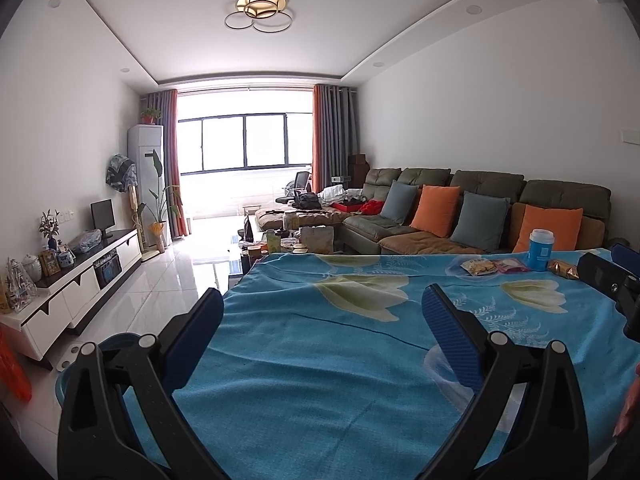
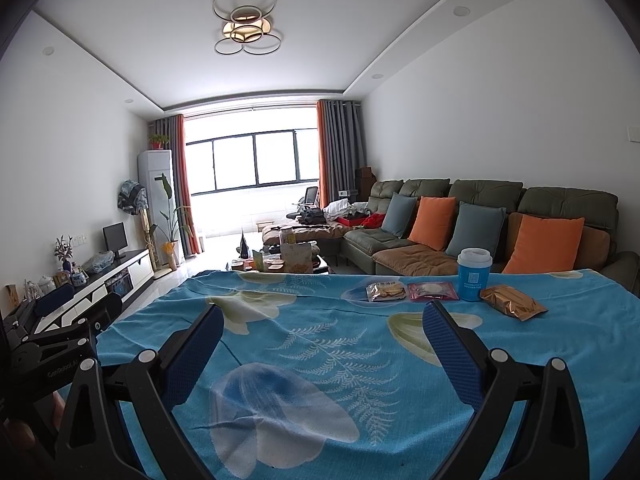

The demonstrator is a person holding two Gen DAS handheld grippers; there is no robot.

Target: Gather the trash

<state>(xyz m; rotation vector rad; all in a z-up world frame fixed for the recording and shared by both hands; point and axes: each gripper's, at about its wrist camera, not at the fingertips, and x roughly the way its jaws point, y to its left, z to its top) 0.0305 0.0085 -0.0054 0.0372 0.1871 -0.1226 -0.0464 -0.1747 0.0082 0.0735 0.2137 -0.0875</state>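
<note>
In the left wrist view, the left gripper (image 1: 322, 314) is hovering with fingers spread wide and empty over the blue floral bench (image 1: 320, 360), a blue lidded cup (image 1: 540, 250) and flat snack wrappers (image 1: 494, 267) lying far ahead to its right. In the right wrist view, the right gripper (image 2: 322, 330) is likewise gaping empty; ahead and right are sitting the cup (image 2: 474, 275), a yellow wrapper (image 2: 386, 292), a pink packet (image 2: 432, 291) and a crumpled gold wrapper (image 2: 512, 302).

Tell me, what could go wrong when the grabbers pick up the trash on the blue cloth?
The blue cup stands upright between the pink packet and the gold wrapper, so a reach for either might tip it. The tablecloth is loose and wrinkled; open fingers could snag it and drag everything. The bin sits far left of the trash, so pieces may drop on the way.
</note>
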